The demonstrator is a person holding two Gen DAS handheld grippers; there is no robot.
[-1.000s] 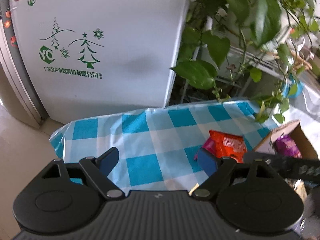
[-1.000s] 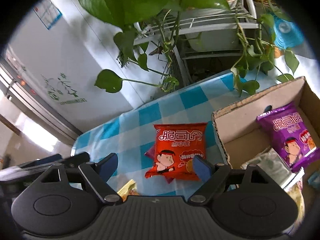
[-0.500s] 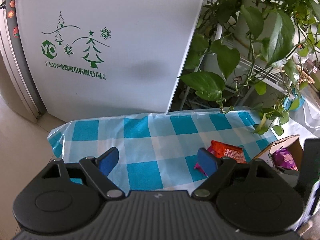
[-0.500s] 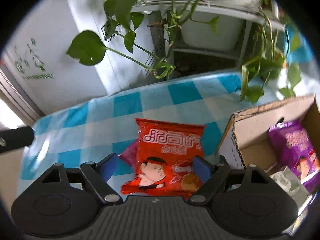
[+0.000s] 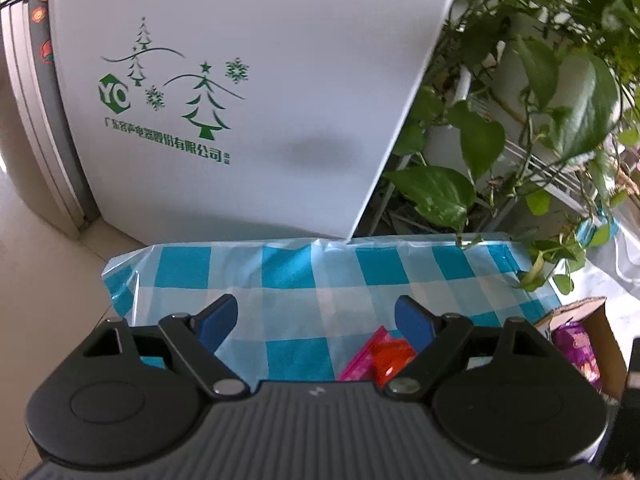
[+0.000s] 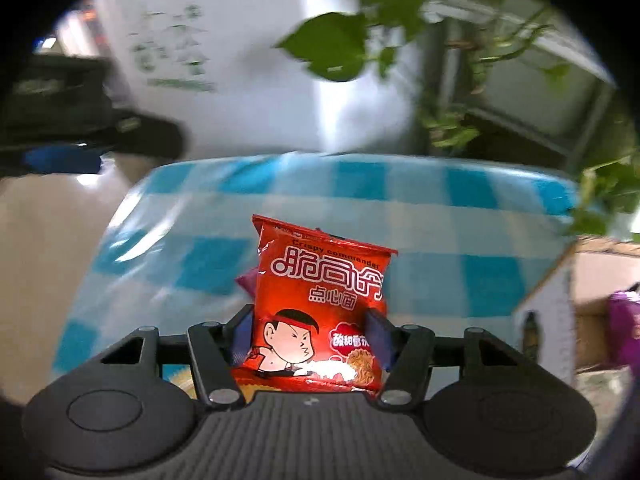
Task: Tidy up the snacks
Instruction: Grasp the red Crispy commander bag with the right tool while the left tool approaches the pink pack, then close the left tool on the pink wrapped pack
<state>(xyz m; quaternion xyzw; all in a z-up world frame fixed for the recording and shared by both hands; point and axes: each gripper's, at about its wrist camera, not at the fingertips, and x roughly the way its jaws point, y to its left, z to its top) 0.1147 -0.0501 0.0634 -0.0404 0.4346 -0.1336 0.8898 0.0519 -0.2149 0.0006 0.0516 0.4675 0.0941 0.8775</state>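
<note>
My right gripper [image 6: 310,332] is shut on a red snack bag [image 6: 320,308] and holds it upright above the blue checked tablecloth [image 6: 420,216]. A pink packet [image 6: 247,282] peeks out behind the bag. The red bag also shows in the left wrist view [image 5: 390,360] with the pink packet [image 5: 360,364] beside it. My left gripper [image 5: 316,322] is open and empty over the tablecloth [image 5: 288,272]. A cardboard box [image 6: 560,312] at the right holds a purple snack bag [image 6: 624,328]; the box [image 5: 596,320] and purple bag [image 5: 576,344] show in the left wrist view too.
A white cabinet [image 5: 240,100] with green tree print stands behind the table. Leafy plants [image 5: 520,120] on a rack hang over the table's far right. Beige floor [image 5: 40,260] lies left of the table.
My right gripper has closed on the red snack bag and lifted it off the tablecloth. My left gripper has drawn back a little and stays open.
</note>
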